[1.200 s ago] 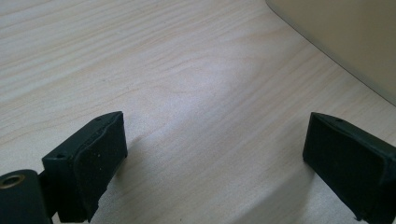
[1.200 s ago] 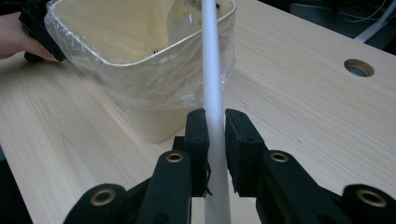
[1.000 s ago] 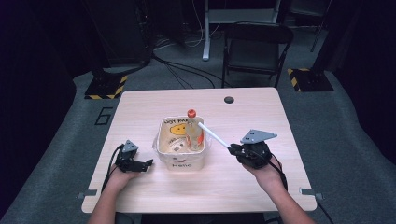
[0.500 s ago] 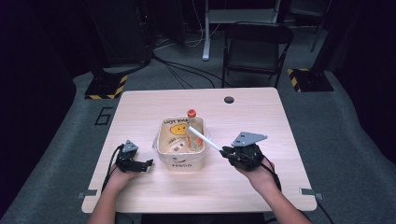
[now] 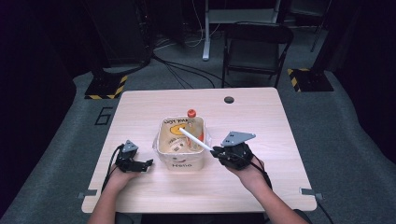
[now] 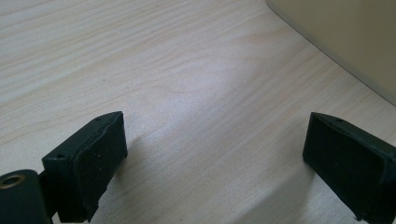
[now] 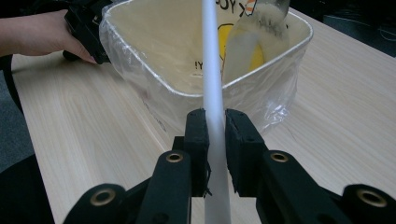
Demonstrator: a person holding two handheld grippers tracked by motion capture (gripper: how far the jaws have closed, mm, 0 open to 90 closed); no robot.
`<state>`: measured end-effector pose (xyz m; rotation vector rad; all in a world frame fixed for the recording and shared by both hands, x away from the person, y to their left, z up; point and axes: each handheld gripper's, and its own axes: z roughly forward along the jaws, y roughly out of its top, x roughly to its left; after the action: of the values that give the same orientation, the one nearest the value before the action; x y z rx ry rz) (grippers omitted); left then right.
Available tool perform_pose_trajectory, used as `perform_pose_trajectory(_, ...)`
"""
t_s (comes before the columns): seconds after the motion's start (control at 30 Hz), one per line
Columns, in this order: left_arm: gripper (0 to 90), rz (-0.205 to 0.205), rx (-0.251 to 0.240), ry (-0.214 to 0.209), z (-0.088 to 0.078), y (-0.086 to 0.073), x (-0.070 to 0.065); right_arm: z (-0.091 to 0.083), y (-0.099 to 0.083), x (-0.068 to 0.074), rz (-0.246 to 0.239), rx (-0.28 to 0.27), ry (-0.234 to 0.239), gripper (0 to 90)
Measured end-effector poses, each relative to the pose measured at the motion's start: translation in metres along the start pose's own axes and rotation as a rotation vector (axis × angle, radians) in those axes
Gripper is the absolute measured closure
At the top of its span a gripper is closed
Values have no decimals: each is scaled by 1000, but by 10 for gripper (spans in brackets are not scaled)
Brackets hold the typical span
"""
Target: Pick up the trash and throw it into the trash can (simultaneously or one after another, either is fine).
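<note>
Pinching a thin white stick (image 5: 194, 140) in the right gripper (image 5: 215, 151), with the jaws closed narrow on its near end, just to the right of the plastic-lined tub (image 5: 180, 161). Having slid in closer to the tub over the last second, and now poking the stick's far tip past the right rim and over the inside, where a moment ago it was reaching over from farther off. Probably meaning a drop into the tub is near, with only the release left. Seeing the same grip from the right gripper view: pads (image 7: 196, 130) pressing both sides of the stick (image 7: 210, 60), aiming straight at the tub (image 7: 154, 84).

Resting the left gripper (image 5: 144, 163) on the table (image 5: 261, 121) just left of the tub, with the jaws spread wide around bare wood and holding nothing.

Reading "Hello" on the tub's front wall, and the letters "YO" inside beside a yellow smiley print; not making out the rest. Noting an orange-capped bottle (image 5: 191, 113) just behind the tub.
</note>
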<state>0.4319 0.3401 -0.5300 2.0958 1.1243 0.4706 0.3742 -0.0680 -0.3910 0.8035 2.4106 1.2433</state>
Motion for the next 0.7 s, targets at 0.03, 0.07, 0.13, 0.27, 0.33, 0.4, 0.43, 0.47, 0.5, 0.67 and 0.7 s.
perform_pose_trajectory(0.03,61,-1,0,-1,0,0,0,1,1,1,4,-2,-2,790)
perform_pose_trajectory(0.07,61,-2,-1,0,0,0,0,2,2,1,0,-4,-1,790)
perform_pose_trajectory(0.13,61,-2,0,0,0,0,0,5,4,1,-4,-6,1,790)
perform_pose_trajectory(0.27,61,0,0,0,0,0,0,11,8,2,-2,-7,9,790)
perform_pose_trajectory(0.33,61,-1,0,1,0,0,0,13,11,2,-3,-6,10,790)
perform_pose_trajectory(0.4,61,1,0,0,0,0,0,16,13,1,1,-5,12,790)
perform_pose_trajectory(0.43,61,0,0,0,0,0,0,17,14,1,3,-4,12,790)
perform_pose_trajectory(0.47,61,1,0,0,0,0,0,18,14,0,8,-3,13,790)
perform_pose_trajectory(0.5,61,-1,0,0,0,0,0,19,14,0,7,2,14,790)
perform_pose_trajectory(0.67,61,-2,0,1,0,0,0,23,15,-2,20,3,9,789)
perform_pose_trajectory(0.7,61,-2,0,1,0,0,0,24,16,-2,21,2,9,789)
